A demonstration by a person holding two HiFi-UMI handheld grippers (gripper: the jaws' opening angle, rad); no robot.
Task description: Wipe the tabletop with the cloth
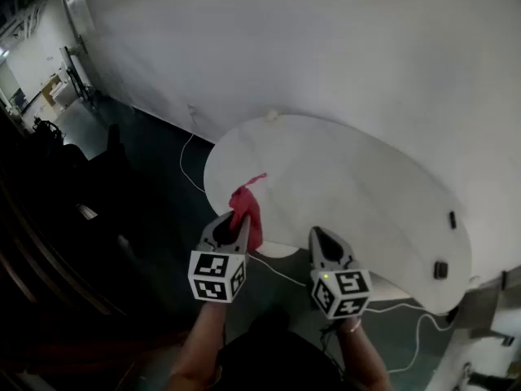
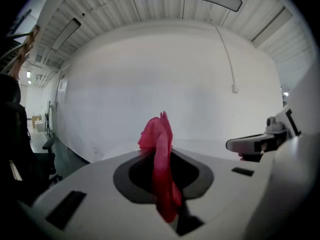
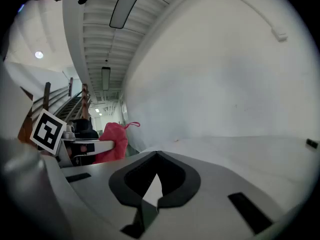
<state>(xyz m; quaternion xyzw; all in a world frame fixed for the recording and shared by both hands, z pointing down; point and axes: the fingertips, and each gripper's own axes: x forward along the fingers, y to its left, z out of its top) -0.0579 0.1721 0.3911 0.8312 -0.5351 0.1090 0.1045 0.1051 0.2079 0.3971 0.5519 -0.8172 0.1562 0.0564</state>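
No words, numbers or brand names could be read anywhere. The cube (image 1: 216, 276) on the left gripper (image 1: 238, 221) and the cube (image 1: 340, 292) on the right gripper (image 1: 317, 235) showed only black-and-white square patterns.

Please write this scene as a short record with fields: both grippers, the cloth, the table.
left gripper: shut on a crumpled red fabric cloth
right gripper: shut, nothing between its jaws
cloth position: over the near left edge of the white rounded tabletop; contact cannot be told
other things: two small black items near the table's right end
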